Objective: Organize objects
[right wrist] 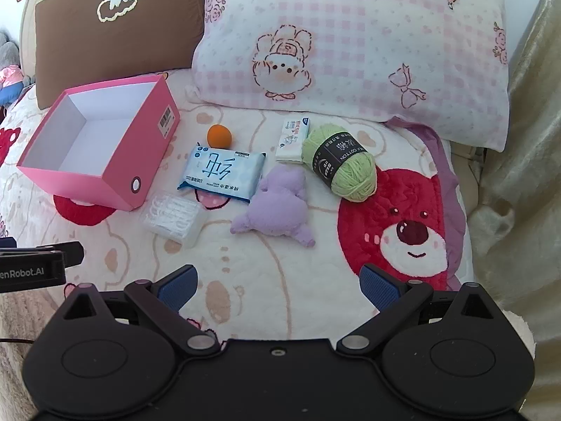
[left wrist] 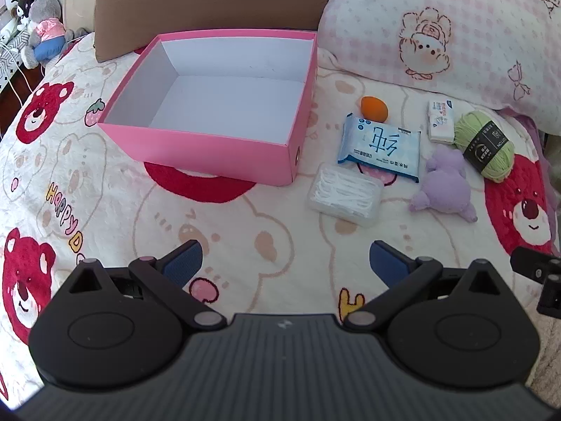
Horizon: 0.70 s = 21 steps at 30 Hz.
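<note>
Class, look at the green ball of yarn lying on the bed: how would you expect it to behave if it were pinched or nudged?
The green ball of yarn looks soft, so it would probably squash under a pinch. Its rounded shape suggests that a nudge could roll it, though the plush blanket may slow it. The black paper band might slide.

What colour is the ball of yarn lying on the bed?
Light green, with a black paper band around the yarn ball; clearest in the right wrist view.
</note>
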Each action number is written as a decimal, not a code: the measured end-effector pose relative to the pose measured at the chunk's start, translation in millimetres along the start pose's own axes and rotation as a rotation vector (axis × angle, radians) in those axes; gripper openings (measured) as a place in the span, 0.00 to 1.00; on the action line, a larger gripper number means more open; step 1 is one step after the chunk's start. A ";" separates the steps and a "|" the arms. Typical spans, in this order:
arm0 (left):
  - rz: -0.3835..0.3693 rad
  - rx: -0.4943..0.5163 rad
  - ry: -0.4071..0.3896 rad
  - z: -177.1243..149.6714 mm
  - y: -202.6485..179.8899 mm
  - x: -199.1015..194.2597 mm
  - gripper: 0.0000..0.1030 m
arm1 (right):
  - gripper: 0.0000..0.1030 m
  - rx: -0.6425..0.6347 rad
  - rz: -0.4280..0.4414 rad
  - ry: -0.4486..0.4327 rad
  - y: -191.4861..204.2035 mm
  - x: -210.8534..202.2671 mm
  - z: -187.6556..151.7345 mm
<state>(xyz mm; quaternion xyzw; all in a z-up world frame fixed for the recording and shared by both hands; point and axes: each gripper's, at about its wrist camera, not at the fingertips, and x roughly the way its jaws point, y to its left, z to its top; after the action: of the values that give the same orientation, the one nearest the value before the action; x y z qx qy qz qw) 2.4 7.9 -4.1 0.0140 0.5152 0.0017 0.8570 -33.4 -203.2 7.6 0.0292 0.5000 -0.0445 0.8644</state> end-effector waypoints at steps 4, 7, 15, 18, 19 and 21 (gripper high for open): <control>-0.004 -0.001 0.003 -0.7 -0.3 1.0 1.00 | 0.98 0.002 -0.002 0.001 0.0 0.8 -1.0; -0.021 -0.003 -0.005 -1.9 -0.3 0.0 1.00 | 0.98 0.005 -0.004 0.006 -0.4 1.6 -1.9; -0.045 0.019 -0.038 -1.5 -5.8 -6.5 1.00 | 0.98 0.004 -0.009 0.010 -1.1 2.3 -1.0; -0.035 0.017 -0.038 -2.1 -5.6 -6.3 1.00 | 0.98 0.003 -0.010 0.009 -0.8 2.3 -2.2; -0.032 0.010 -0.035 -2.0 -4.7 -5.6 1.00 | 0.97 0.003 -0.009 0.009 -0.7 2.4 -2.0; -0.031 -0.008 -0.018 -2.0 -2.0 -3.7 1.00 | 0.97 0.003 -0.010 0.010 -0.7 2.5 -1.6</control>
<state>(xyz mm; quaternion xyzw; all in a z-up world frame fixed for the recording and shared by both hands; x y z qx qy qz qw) -1.1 5.9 -1.8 0.0025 0.5075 -0.0097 0.8616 -33.6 -203.9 4.6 0.0281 0.5046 -0.0493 0.8615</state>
